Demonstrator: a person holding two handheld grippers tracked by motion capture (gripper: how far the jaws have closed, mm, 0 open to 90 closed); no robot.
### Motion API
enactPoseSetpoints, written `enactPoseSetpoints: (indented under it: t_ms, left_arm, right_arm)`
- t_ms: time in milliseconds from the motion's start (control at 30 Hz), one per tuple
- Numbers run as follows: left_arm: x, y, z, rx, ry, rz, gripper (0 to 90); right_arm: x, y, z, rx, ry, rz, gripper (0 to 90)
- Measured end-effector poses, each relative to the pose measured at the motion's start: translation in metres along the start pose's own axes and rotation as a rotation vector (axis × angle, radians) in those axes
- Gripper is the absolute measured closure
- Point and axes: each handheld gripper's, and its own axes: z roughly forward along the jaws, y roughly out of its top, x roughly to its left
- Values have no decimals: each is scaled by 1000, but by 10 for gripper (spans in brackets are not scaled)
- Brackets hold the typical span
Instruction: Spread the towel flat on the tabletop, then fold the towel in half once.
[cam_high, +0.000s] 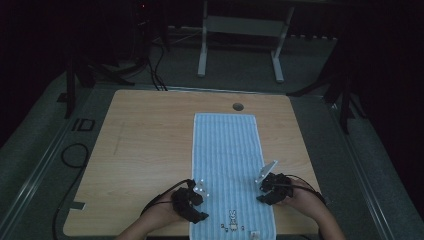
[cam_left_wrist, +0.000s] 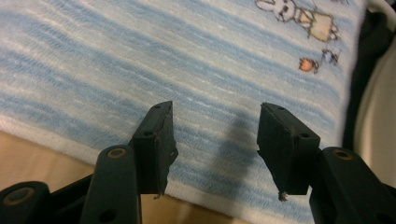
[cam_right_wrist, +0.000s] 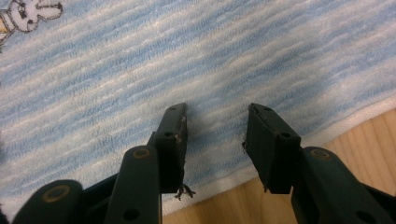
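Note:
A light blue striped towel (cam_high: 227, 165) lies flat and lengthwise on the wooden table (cam_high: 145, 150), with a small rabbit print (cam_high: 232, 218) near its near end. My left gripper (cam_high: 202, 200) sits at the towel's left edge near the front. In the left gripper view its jaws stand open over the towel's (cam_left_wrist: 196, 70) hem (cam_left_wrist: 56, 144), the rabbit print (cam_left_wrist: 299, 16) farther off. My right gripper (cam_high: 261, 192) is at the towel's right edge. In the right gripper view, that gripper (cam_right_wrist: 217, 112) is open above the towel (cam_right_wrist: 196, 60) just inside its white hem (cam_right_wrist: 355, 121).
A round cable hole (cam_high: 238, 106) sits in the table's far edge beyond the towel. A white frame (cam_high: 240, 40) stands on the floor behind the table. Black cables (cam_high: 75, 155) run along the left side. Bare wood lies left of the towel.

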Motion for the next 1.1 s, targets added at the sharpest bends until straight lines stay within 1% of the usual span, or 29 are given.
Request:
enactPoseSetpoints:
  t_ms: [67,100,167,200,267,300,333,367,400,433,467,500,533,567,600,633,667,733,767,800,833,867,900,967,1033,1067,1100]
  left_arm:
    - [-4,1,1,6,-4,7,460]
    - [-5,2,1,15,-3,12,456]
    - [-4,5,-3,15,-2,7,456]
    - [-2,6,-7,6,3,0,456]
    - [5,9,-16,-7,41,1,446]
    - [11,11,-22,-14,64,-5,425]
    - [18,13,-27,-20,82,-20,422]
    - [26,16,-32,-35,106,-29,422]
    - [35,19,-36,-40,122,-38,422]
    - [44,22,-40,-37,144,-43,421]
    - [52,26,-43,-42,167,-37,421]
    - [61,30,-45,-38,175,-39,419]
    - [69,34,-46,-33,196,-45,406]
    - [69,34,-46,-33,196,-45,404]
    - [87,43,-48,-29,233,-52,404]
    - [95,47,-49,-33,248,-54,404]
    - [102,50,-49,-45,262,-57,404]
    - [119,57,-47,-49,265,-73,404]
    - [128,61,-44,-47,279,-69,404]
    - [133,63,-42,-51,278,-79,404]
    - [140,65,-39,-41,270,-92,404]
    - [146,67,-35,-27,283,-93,404]
    - [150,69,-31,-12,297,-92,404]
    - [158,73,-23,19,285,-86,404]
    - [163,75,-15,47,291,-87,404]
    - [165,76,-13,58,291,-89,404]
    - [168,77,-10,55,289,-101,404]
  right_arm:
    - [1,-2,-1,2,0,7,561]
    - [1,-3,-1,4,4,2,556]
    - [2,-3,-2,-4,10,0,535]
    - [1,-2,-4,-10,22,-1,526]
    - [0,-1,-9,-33,30,-20,512]
    - [-3,0,-13,-45,29,-25,513]
    - [-6,1,-16,-54,27,-23,513]
    - [-11,2,-20,-63,13,-26,513]
    - [-16,4,-24,-71,7,-18,513]
    - [-24,6,-27,-80,3,-15,514]
    - [-31,9,-31,-82,-12,-8,521]
    - [-39,12,-34,-91,-24,-3,524]
    - [-47,15,-36,-94,-26,7,524]
    - [-55,18,-38,-99,-40,14,532]
    - [-69,24,-39,-107,-48,32,540]
    - [-73,26,-39,-108,-49,32,540]
    - [-81,29,-39,-113,-59,42,546]
    - [-97,35,-36,-111,-60,75,552]
    - [-104,39,-33,-108,-70,83,561]
    - [-112,43,-30,-110,-77,100,561]
    - [-116,46,-28,-107,-75,112,560]
    - [-121,49,-25,-105,-91,118,560]
    - [-126,53,-21,-98,-105,126,559]
    - [-134,60,-14,-85,-115,137,559]
    - [-142,66,-8,-75,-113,154,559]
    - [-145,69,-6,-70,-117,162,559]
    - [-148,71,-4,-69,-122,172,559]
